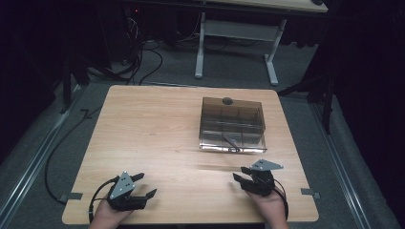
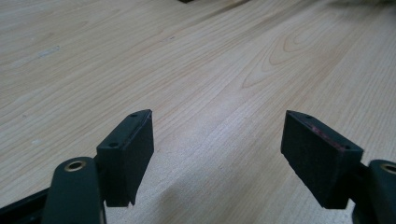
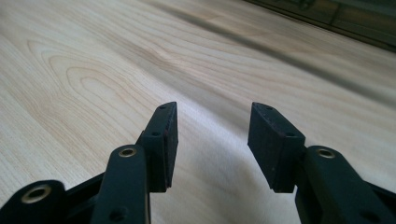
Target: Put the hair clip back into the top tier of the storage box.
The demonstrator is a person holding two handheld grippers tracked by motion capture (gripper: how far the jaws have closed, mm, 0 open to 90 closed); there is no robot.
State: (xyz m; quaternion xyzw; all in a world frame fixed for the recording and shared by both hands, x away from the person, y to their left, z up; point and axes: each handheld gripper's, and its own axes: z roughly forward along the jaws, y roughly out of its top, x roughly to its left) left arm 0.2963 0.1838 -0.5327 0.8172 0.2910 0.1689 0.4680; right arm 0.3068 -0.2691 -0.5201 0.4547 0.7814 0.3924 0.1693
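Both claws sit spread and empty on the worktop (image 1: 157, 124), left claw (image 1: 143, 185) well left of the smoky divided organizer box (image 1: 232, 125), right claw (image 1: 242, 173) just near it, so I'd approach its lid knob (image 1: 228, 101) slowly and squarely.

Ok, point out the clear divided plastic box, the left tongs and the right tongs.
clear divided plastic box (image 1: 232, 125): high view, middle of its lid.
left tongs (image 1: 146, 185): high view, midway between its tips.
right tongs (image 1: 240, 173): high view, midway between its tips.
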